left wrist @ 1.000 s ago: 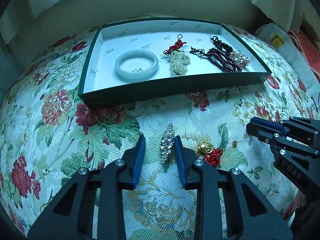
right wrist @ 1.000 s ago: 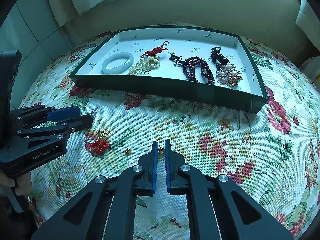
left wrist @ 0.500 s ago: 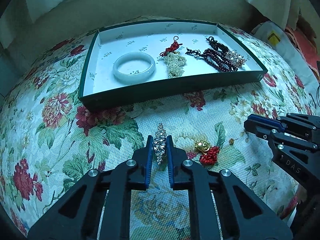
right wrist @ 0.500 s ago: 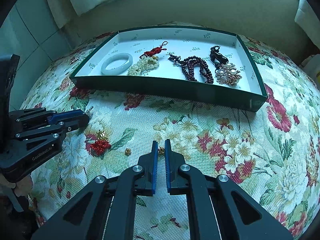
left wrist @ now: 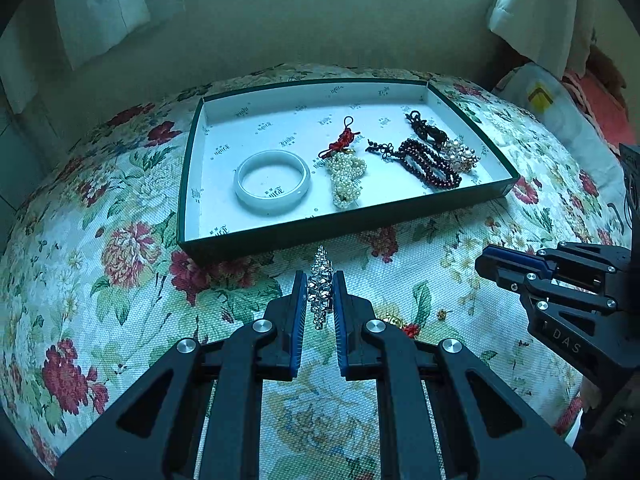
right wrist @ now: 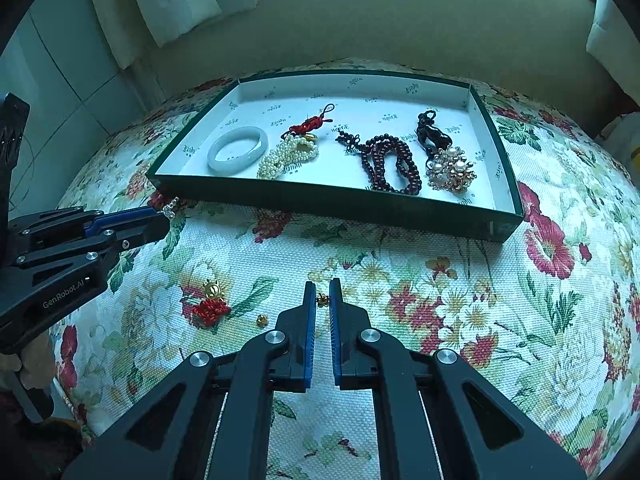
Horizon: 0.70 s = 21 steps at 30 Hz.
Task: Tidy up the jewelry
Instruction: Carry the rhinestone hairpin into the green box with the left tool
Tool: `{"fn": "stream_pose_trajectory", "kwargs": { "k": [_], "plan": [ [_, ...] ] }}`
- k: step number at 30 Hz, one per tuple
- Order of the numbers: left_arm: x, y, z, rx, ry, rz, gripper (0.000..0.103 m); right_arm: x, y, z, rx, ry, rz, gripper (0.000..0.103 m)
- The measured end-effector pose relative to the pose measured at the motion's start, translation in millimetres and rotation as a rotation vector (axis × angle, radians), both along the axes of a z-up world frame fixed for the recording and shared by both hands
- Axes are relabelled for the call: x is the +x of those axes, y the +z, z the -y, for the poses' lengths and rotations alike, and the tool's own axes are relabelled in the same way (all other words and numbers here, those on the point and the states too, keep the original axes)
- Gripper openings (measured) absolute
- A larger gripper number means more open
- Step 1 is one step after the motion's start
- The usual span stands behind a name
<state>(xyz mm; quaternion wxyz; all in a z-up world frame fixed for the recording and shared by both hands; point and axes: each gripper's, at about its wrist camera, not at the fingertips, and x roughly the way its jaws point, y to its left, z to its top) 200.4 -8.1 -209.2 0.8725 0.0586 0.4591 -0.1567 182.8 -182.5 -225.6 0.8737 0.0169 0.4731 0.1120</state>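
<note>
My left fingers [left wrist: 320, 300] are clamped on a long, sparkling rhinestone brooch [left wrist: 321, 280]; my right fingers [right wrist: 322, 300] are together, holding nothing.

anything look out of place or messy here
Yes: a red knotted charm with a gold bead and two tiny gold pieces lie loose on the floral cloth, outside the green tray. The left gripper holds a rhinestone clip.

Woven floral tablecloth [left wrist: 132, 264]; glossy bangle [left wrist: 272, 182]
</note>
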Motion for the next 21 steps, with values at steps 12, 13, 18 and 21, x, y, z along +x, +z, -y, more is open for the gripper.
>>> {"fn": "stream_pose_trajectory", "kwargs": {
  "k": [12,13,18,21],
  "plan": [
    [49,26,11,-0.003,0.004,0.081,0.013,49,31,8,-0.01,-0.007,0.098,0.007],
    [55,27,13,0.0,0.003,0.087,0.013,56,32,8,-0.011,-0.008,0.105,0.007],
    [84,27,20,0.02,0.001,0.105,0.013,90,32,6,-0.024,-0.005,0.115,0.007],
    [103,22,22,0.028,0.013,0.106,0.013,109,28,4,-0.035,0.002,0.119,0.007]
  ]
}}
